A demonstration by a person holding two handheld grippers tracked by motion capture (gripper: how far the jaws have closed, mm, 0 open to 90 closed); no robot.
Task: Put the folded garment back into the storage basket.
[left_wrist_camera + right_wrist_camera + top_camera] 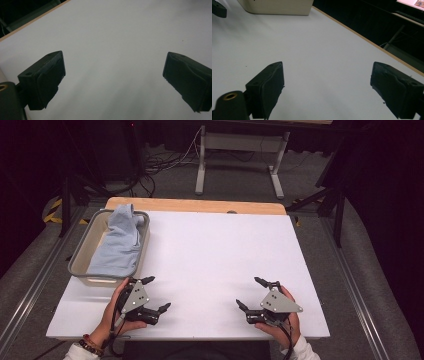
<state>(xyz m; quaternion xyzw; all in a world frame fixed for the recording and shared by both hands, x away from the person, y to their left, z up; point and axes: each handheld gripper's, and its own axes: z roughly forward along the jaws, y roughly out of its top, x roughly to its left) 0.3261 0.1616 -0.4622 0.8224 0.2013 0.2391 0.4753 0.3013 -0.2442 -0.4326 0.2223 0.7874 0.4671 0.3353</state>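
With both grippers, left [152, 294] and right [251, 293], gaping wide and holding nothing, we judge the soft, light cloth [119, 241] heaped in the bin [80, 251] best pinched at its raised fold.

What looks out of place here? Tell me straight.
Little stands out. The light blue cloth is bunched in the grey bin, one end humped above its far rim. Left gripper and right gripper are open, empty.
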